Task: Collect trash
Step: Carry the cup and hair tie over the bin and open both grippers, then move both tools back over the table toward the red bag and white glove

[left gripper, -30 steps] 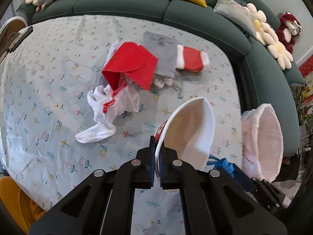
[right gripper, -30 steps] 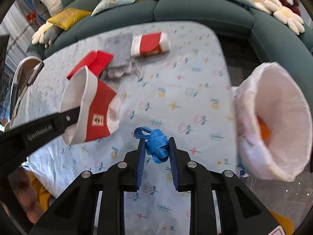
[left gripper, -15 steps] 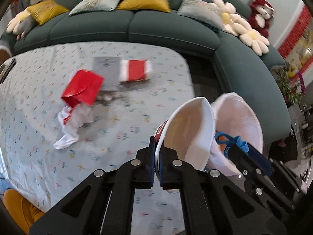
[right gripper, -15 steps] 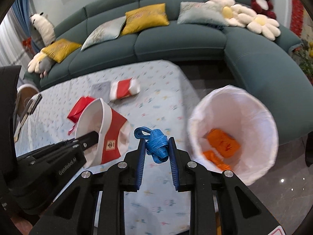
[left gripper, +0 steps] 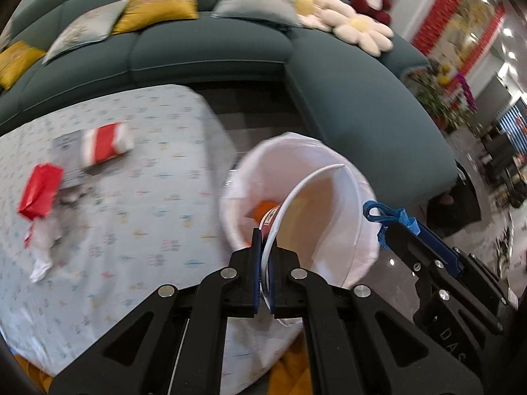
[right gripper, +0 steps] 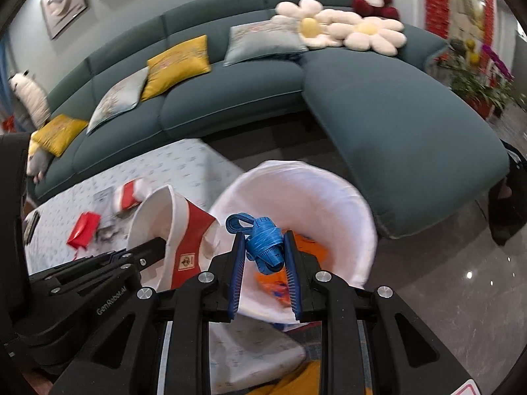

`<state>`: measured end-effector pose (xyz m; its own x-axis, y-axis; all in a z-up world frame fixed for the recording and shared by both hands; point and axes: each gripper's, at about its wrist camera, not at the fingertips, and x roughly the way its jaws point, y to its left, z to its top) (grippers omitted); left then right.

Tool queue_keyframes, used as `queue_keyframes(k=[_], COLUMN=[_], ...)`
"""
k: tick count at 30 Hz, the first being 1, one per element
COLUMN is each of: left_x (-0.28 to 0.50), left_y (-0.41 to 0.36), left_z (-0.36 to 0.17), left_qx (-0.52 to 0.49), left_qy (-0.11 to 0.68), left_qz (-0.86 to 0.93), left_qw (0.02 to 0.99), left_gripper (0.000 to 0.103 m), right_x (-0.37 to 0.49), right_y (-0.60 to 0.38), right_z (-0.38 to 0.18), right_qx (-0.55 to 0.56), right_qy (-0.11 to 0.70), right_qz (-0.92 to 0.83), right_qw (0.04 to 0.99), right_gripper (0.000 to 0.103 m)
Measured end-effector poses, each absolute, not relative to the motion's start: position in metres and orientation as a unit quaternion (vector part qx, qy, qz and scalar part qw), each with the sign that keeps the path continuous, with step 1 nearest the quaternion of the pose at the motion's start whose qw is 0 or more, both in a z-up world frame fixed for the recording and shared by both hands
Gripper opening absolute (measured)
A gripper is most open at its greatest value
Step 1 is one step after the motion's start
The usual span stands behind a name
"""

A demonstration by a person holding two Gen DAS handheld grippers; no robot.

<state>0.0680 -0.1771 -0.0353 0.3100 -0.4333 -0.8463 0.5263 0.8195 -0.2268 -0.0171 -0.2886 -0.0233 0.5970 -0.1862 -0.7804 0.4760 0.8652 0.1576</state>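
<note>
The white-lined round trash bin (right gripper: 329,204) (orange wrappers inside) stands beside the floral-clothed table (left gripper: 138,197). Above its rim, the left gripper (left gripper: 263,247) pinches a red-and-white paper cup (right gripper: 178,230); the right gripper (right gripper: 263,247) clamps a crumpled blue strap (right gripper: 263,240).

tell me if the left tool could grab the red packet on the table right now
Probably not. The left tool is shut on the rim of a paper bowl and is over the lined trash bin beside the table, well away from the red packet. It would have to drop the bowl first.
</note>
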Motion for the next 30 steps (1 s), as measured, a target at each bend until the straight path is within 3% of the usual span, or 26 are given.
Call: queue_keyframes(k=[5,7,8,9,22,26,30], left_x=[0.071,0.071,0.071,0.071,0.084,0.087,0.091], left_y=[-0.213,-0.222,-0.225,-0.227,-0.201,-0.188,-0.176], left_z=[-0.044,-0.043,-0.041,-0.038,-0.045,-0.046,-0.046], left_qx=[0.037,0.046,0.05,0.049,0.04,0.04,0.031], left_qy=[0.516,0.508,0.504,0.497,0.503,0.5,0.501], left_qz=[-0.319,-0.315,-0.31,-0.306,-0.269,-0.253,-0.237], left_qw=[0.794,0.8,0.805,0.811,0.821,0.827,0.832], left_gripper=[0.007,0.039,0.061,0.066,0.067,0.07,0.074], right_x=[-0.025,-0.026,-0.026,-0.026,-0.004,0.004,0.007], right_y=[-0.317,-0.324,-0.328,-0.329,-0.324,-0.32,-0.315], right_z=[-0.032,-0.035,-0.036,-0.037,-0.049,-0.045,-0.039], right_qx=[0.187,0.189,0.19,0.191,0.194,0.19,0.186], right_qy=[0.408,0.409,0.41,0.41,0.417,0.413,0.407], right_qz=[-0.209,-0.213,-0.214,-0.215,-0.203,-0.204,-0.206], right_qw=[0.869,0.867,0.866,0.865,0.864,0.867,0.87], right_gripper=[0.022,0.022,0.022,0.022,0.024,0.041,0.047])
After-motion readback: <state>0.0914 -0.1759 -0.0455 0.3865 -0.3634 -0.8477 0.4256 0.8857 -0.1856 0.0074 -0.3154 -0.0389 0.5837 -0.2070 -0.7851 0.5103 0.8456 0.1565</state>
